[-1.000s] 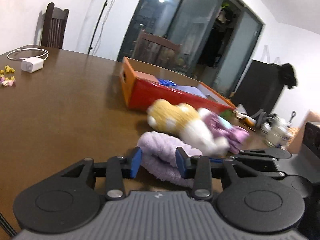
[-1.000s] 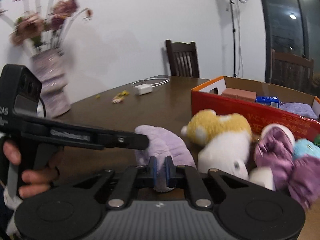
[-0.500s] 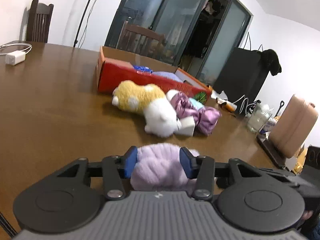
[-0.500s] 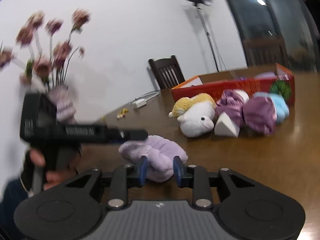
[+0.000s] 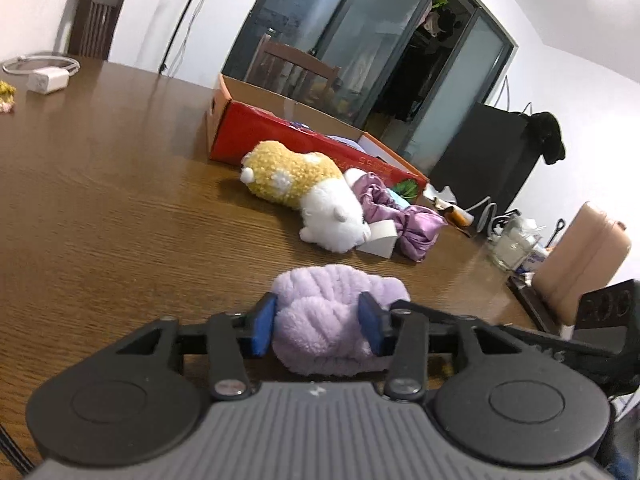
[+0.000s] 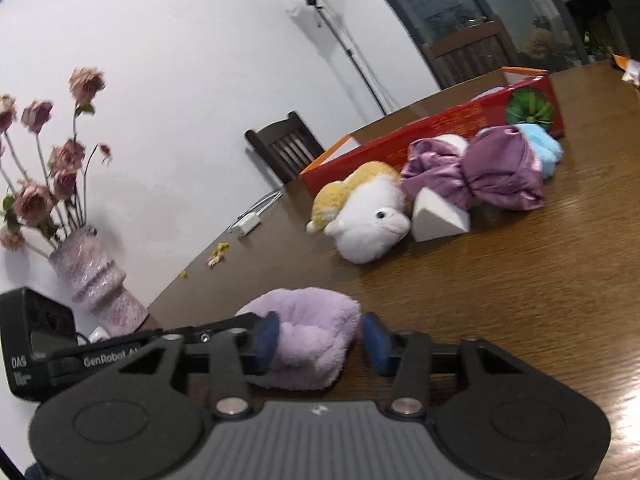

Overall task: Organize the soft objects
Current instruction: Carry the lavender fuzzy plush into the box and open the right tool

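A lilac fluffy cloth (image 5: 328,320) lies on the brown table (image 5: 120,200) near its front edge. My left gripper (image 5: 317,329) is closing, and both blue pads press into the cloth's sides. From the other side my right gripper (image 6: 320,340) is opening around the same cloth (image 6: 308,332): its left pad touches the fluff, its right pad stands clear. Further back lie a yellow and white plush toy (image 5: 308,196) (image 6: 368,216), a purple satin piece (image 5: 416,228) (image 6: 480,172) and a light blue fluffy item (image 6: 540,148), all beside a red cardboard box (image 5: 280,132) (image 6: 440,128).
A white wedge (image 6: 436,216) leans against the plush. A vase of dried flowers (image 6: 96,280) stands at the table edge on the left. A white charger with its cable (image 5: 48,80) lies far left. A glass jar (image 5: 512,244) and a tan case (image 5: 588,256) crowd the right edge.
My right gripper, shut on the lilac cloth a second ago, has opened and rolled. Both grippers and the cloth have drawn back from the plush pile. My left jaws have narrowed onto the cloth.
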Action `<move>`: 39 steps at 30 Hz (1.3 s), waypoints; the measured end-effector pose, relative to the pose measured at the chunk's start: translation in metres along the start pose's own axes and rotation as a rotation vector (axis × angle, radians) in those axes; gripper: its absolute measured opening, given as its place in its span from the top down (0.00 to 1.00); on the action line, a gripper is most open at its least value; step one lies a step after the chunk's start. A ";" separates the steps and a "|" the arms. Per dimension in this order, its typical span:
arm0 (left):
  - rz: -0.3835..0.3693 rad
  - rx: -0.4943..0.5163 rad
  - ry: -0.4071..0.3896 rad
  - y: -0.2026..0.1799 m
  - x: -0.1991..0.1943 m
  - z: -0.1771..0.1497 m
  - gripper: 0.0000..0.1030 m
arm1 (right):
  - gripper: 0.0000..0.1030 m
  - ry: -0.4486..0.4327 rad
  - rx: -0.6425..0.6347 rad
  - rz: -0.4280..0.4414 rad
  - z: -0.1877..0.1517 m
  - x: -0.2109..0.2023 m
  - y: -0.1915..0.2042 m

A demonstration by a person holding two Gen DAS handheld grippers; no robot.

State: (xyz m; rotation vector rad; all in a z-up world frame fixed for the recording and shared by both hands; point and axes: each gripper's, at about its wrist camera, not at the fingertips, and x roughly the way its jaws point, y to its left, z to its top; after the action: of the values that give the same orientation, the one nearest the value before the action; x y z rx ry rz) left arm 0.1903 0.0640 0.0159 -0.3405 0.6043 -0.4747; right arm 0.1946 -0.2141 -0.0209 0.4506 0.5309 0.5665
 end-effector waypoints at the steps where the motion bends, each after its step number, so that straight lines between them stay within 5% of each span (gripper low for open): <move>1: 0.006 0.001 -0.003 -0.001 0.000 0.001 0.64 | 0.72 0.003 -0.010 0.003 0.000 0.002 0.002; 7: -0.010 0.046 -0.058 -0.019 0.000 0.024 0.70 | 0.81 -0.018 -0.099 -0.013 0.016 0.001 0.017; 14: -0.026 0.129 -0.165 -0.044 0.028 0.115 0.70 | 0.81 -0.127 -0.205 -0.024 0.105 0.005 0.027; 22: 0.090 0.139 -0.096 -0.030 0.111 0.201 0.70 | 0.81 -0.076 -0.178 -0.064 0.205 0.089 -0.003; 30: 0.222 0.161 -0.038 0.012 0.172 0.204 0.64 | 0.76 0.070 -0.212 -0.113 0.218 0.191 -0.038; 35: 0.240 0.188 -0.086 0.020 0.170 0.182 0.54 | 0.76 0.191 -0.195 -0.076 0.213 0.211 -0.051; 39: 0.255 0.245 -0.093 0.014 0.169 0.176 0.53 | 0.75 0.203 -0.139 -0.058 0.209 0.210 -0.059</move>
State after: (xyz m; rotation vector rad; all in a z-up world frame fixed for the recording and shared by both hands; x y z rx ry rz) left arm 0.4247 0.0172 0.0683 -0.0501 0.4849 -0.2817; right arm 0.4899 -0.1847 0.0374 0.2458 0.6913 0.5925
